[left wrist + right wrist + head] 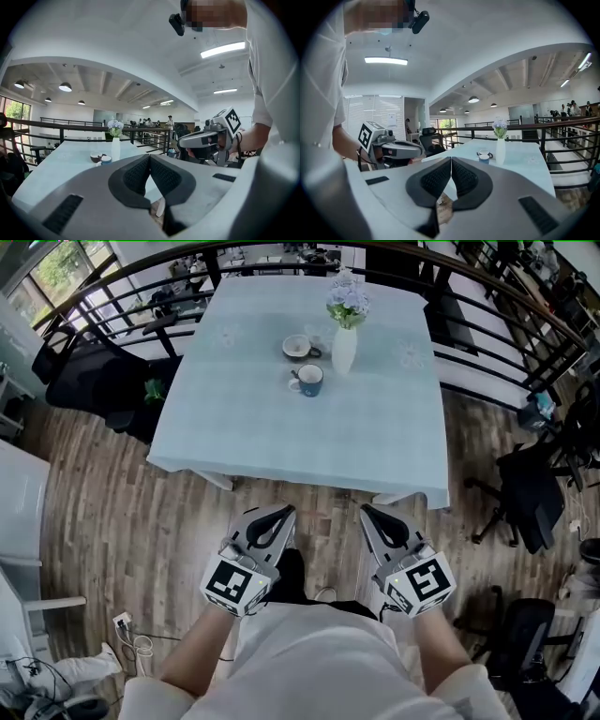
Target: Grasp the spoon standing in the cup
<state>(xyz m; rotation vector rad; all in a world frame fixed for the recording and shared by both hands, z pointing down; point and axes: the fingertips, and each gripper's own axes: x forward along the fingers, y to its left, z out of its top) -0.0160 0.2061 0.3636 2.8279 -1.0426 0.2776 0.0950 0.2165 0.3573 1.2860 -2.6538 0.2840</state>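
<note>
A blue cup (309,380) stands near the middle of a table with a pale blue cloth (281,442). The spoon in it is too small to make out. The cup also shows far off in the left gripper view (106,160) and in the right gripper view (483,158). My left gripper (285,512) and right gripper (367,511) hang side by side over the wooden floor, short of the table's near edge and well away from the cup. The jaws of the left gripper (150,157) and the right gripper (451,160) are both shut with nothing between them.
Next to the blue cup stand a white vase of flowers (344,348) and a brown-and-white cup (300,347). Black chairs stand at the table's left (94,376) and right (530,493). A dark railing (506,324) curves behind the table.
</note>
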